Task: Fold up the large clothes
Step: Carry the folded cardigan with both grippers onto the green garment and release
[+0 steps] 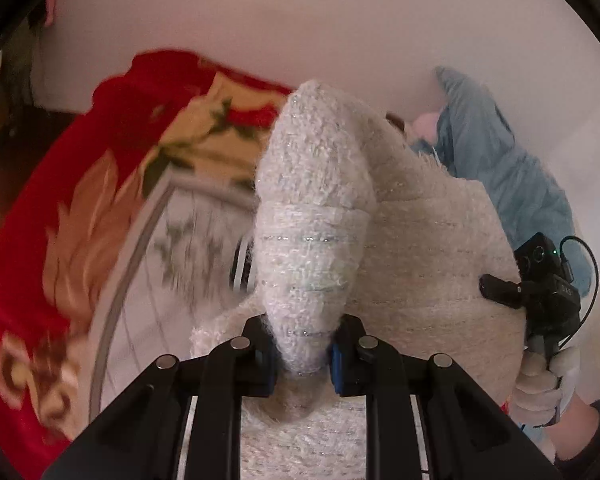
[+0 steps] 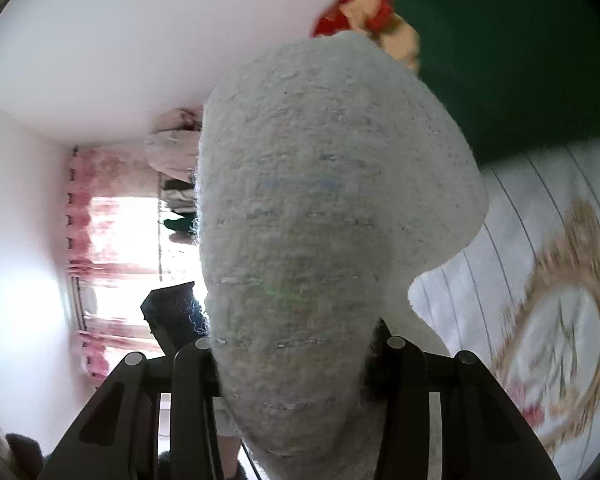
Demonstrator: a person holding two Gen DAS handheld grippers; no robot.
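A fuzzy cream-white knitted garment (image 1: 420,248) with thin glittery stripes hangs lifted above the bed. My left gripper (image 1: 305,354) is shut on a bunched fold of it, which stands up between the blue pads (image 1: 337,368). In the left wrist view my right gripper (image 1: 500,288) shows at the right edge of the cloth, carried by a white-gloved hand (image 1: 540,384). In the right wrist view my right gripper (image 2: 296,360) is shut on a thick wad of the same garment (image 2: 320,208), which fills the middle of the picture and hides the fingertips.
A red floral blanket (image 1: 44,240) and a white patterned bedsheet (image 1: 172,280) lie below. A light blue garment (image 1: 500,168) rests by the white wall at the right. In the right wrist view, a window with pink curtains (image 2: 96,240) and a dark green surface (image 2: 520,60).
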